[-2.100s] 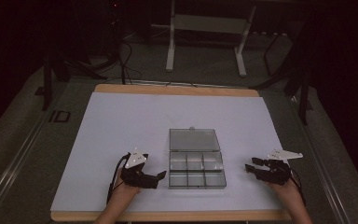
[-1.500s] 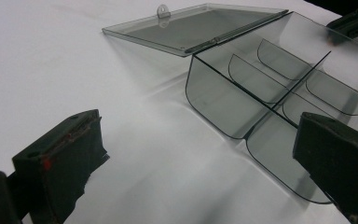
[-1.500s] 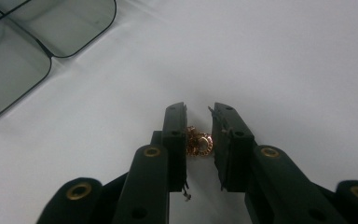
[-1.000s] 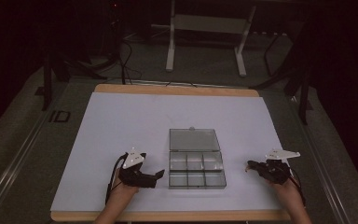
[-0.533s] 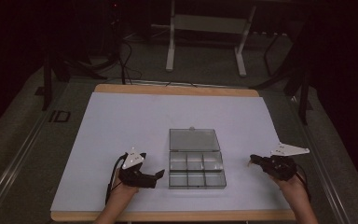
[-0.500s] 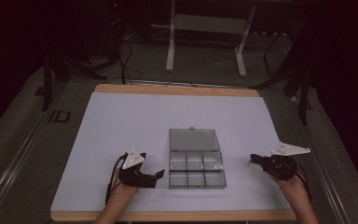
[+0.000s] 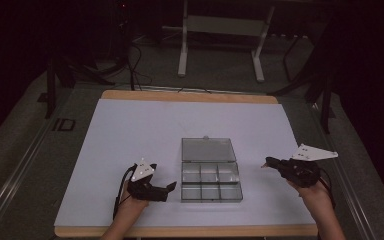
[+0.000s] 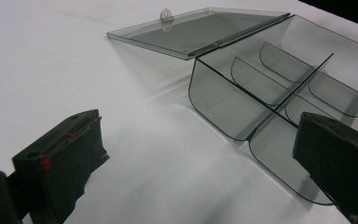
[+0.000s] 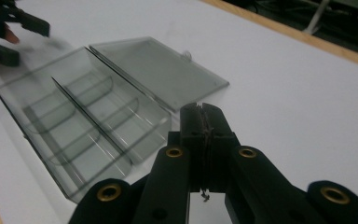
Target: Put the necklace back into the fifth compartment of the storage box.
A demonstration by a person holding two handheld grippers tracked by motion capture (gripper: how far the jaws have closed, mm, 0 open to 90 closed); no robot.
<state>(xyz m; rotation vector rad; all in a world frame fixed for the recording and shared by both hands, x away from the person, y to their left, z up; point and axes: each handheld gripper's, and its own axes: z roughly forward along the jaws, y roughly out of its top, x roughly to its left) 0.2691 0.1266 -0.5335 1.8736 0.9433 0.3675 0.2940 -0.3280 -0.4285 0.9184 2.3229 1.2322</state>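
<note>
A clear grey plastic organiser box (image 7: 211, 179) lies open on the white table (image 7: 130, 130), its lid (image 7: 208, 149) folded flat behind it and its several compartments empty. My left gripper (image 7: 169, 188) rests just left of the box with its jaws wide apart; the box's near corner (image 8: 242, 107) sits ahead between them, untouched. My right gripper (image 7: 266, 164) hovers right of the box, jaws pressed together on nothing (image 9: 203, 116). The box (image 9: 79, 121) and its lid (image 9: 161, 74) lie beyond its tip.
The table's wooden edge (image 7: 190, 96) runs along the back. Beyond it, on the dark floor, stand a white metal frame (image 7: 220, 30) and cables (image 7: 130, 60). Bare white surface spreads left of and behind the box.
My right gripper has drifted right and a little up, away from the box. The left gripper and the box have stayed where they were.
</note>
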